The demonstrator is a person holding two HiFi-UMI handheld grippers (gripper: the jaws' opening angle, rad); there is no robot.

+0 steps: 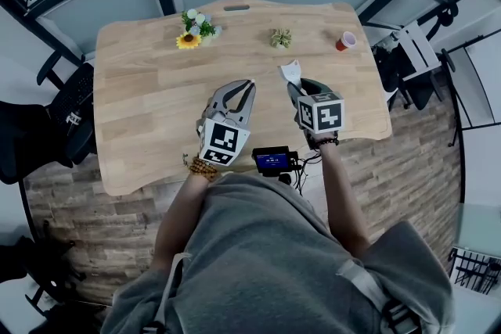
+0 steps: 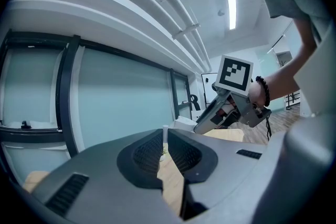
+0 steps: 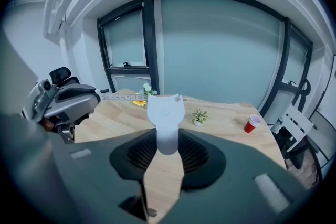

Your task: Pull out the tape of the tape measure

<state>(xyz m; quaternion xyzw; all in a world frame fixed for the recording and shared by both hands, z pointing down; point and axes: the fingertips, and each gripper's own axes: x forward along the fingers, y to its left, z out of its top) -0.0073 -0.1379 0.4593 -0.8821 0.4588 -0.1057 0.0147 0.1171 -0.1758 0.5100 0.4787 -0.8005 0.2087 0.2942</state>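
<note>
Nothing here can be read. The tape (image 3: 122,97) shows printed divisions, but they are too small to make out. The small blue screen (image 1: 272,161) near the person's waist is only a blur.

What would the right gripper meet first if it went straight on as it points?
Probably the table, just beyond the tape measure that the right gripper holds; depth is unclear.

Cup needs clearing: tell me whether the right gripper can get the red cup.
Probably not yet: the table toward the red cup lies bare, but the right gripper is shut on the white tape measure.
</note>
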